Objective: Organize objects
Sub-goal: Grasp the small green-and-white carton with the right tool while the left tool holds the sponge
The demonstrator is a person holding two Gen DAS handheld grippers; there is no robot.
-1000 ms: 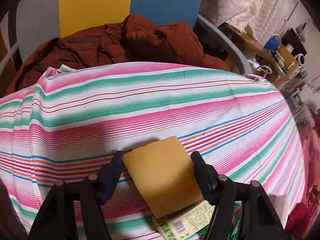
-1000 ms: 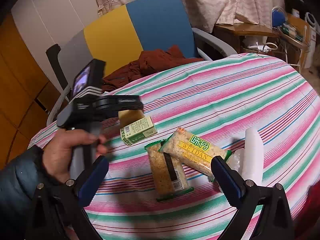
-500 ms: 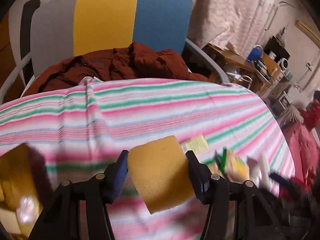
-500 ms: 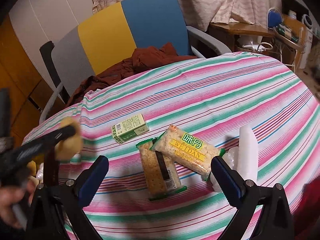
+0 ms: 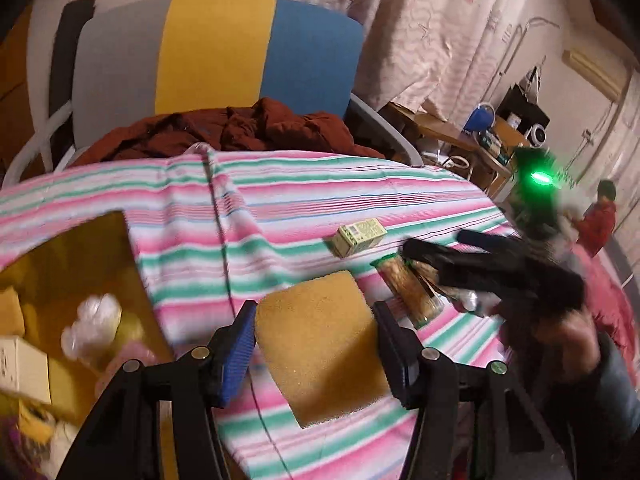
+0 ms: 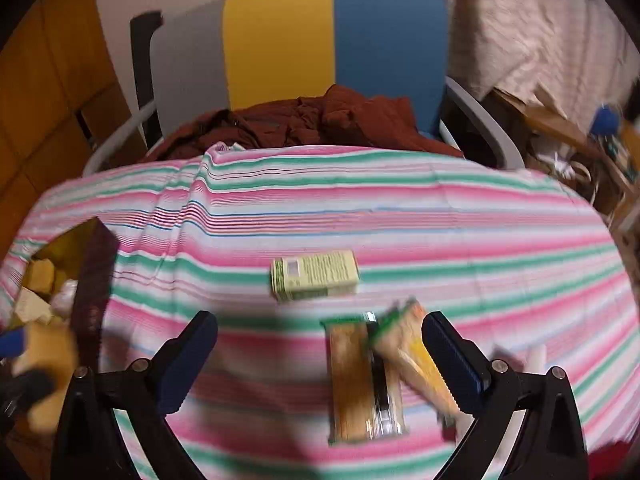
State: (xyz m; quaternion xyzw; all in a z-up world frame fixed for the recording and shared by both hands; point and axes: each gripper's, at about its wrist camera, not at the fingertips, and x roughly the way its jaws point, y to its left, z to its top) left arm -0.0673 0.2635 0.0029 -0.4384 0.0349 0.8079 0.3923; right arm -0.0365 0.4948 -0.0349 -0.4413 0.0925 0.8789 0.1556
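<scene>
Your left gripper (image 5: 316, 344) clamps the sponge (image 5: 320, 344) between its pads — box (image 5: 60, 280) off to its left. Your right gripper (image 6: 320, 360) gapes wide, empty — snack packs (image 6: 364, 376) between its jaws, carton (image 6: 314, 276) just beyond.

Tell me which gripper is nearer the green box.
Right. The right gripper hangs open just short of the green box; the left gripper, shut on the sponge, sits farther off by the yellow bin.

My left gripper (image 5: 314, 344) clamps its fingers on something; my right gripper (image 6: 320, 360), toward three o'clock, gapes wide, holding nothing.
</scene>
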